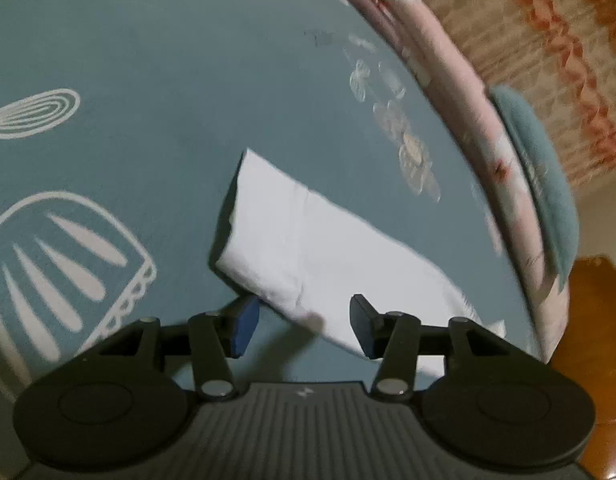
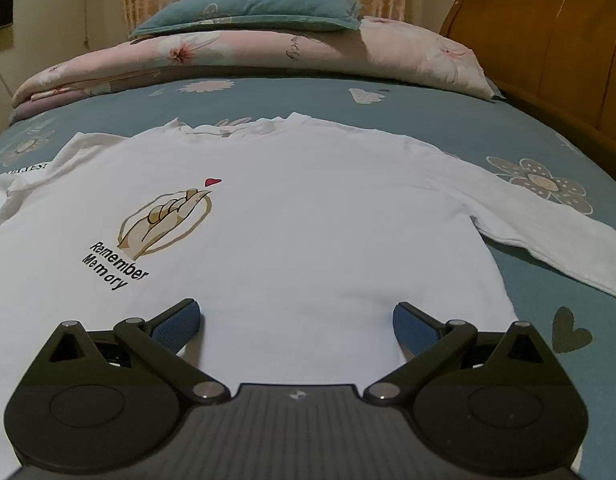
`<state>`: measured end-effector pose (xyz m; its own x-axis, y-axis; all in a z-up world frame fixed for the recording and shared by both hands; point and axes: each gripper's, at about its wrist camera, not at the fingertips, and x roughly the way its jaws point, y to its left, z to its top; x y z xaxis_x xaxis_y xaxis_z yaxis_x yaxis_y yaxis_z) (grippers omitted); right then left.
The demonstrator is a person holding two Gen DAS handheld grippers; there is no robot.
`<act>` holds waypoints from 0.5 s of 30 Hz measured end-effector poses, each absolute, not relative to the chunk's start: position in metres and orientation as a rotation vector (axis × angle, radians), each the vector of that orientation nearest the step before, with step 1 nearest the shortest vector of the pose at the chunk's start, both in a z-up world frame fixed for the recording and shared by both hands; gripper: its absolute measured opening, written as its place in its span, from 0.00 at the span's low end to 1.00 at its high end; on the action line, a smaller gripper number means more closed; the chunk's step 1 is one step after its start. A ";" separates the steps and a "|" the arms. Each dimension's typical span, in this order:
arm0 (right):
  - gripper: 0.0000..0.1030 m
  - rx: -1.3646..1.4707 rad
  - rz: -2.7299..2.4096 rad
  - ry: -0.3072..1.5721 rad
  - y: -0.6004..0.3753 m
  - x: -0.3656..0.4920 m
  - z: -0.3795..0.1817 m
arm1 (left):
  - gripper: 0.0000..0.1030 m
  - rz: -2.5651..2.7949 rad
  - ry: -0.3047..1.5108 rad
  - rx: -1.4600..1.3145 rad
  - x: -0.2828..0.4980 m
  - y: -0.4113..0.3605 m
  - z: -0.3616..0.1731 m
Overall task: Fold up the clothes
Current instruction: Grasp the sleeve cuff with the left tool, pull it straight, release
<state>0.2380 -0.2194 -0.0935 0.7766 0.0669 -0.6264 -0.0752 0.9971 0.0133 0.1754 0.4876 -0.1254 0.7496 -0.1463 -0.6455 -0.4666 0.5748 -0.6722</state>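
Observation:
A white long-sleeved shirt (image 2: pixel 308 208) lies flat, front up, on the blue patterned bedsheet (image 2: pixel 448 128). It bears a hand print with the words "Remember Memory" (image 2: pixel 115 268). Its right sleeve (image 2: pixel 548 240) stretches out to the side. My right gripper (image 2: pixel 295 326) hovers open and wide over the shirt's lower hem, with nothing pinched. In the left wrist view the other white sleeve (image 1: pixel 308 240) lies slantwise on the sheet (image 1: pixel 147 80). My left gripper (image 1: pixel 303 326) is open low over that sleeve; the near edge of the sleeve runs between its blue pads, which do not press on it.
A folded pink floral quilt (image 2: pixel 247 56) with a teal pillow (image 2: pixel 247 8) on top lies across the far end of the bed. A wooden headboard (image 2: pixel 548 40) stands at the right. Curtains (image 1: pixel 528 40) hang beyond the bed. The bed's edge runs close by the left gripper.

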 end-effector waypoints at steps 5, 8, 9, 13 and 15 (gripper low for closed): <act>1.00 -0.010 0.052 0.678 -0.217 0.237 -0.094 | 0.49 0.205 0.619 -1.011 0.183 0.505 -0.135; 1.00 -0.001 0.055 0.678 -0.218 0.238 -0.094 | 0.48 0.186 0.598 -1.027 0.196 0.512 -0.138; 1.00 -0.004 0.055 0.678 -0.218 0.238 -0.094 | 0.48 0.173 0.601 -1.022 0.200 0.513 -0.138; 1.00 -0.005 0.053 0.677 -0.217 0.238 -0.095 | 0.45 0.156 0.600 -1.011 0.212 0.517 -0.139; 1.00 -0.004 0.052 0.677 -0.217 0.238 -0.095 | 0.39 0.163 0.612 -0.976 0.218 0.513 -0.137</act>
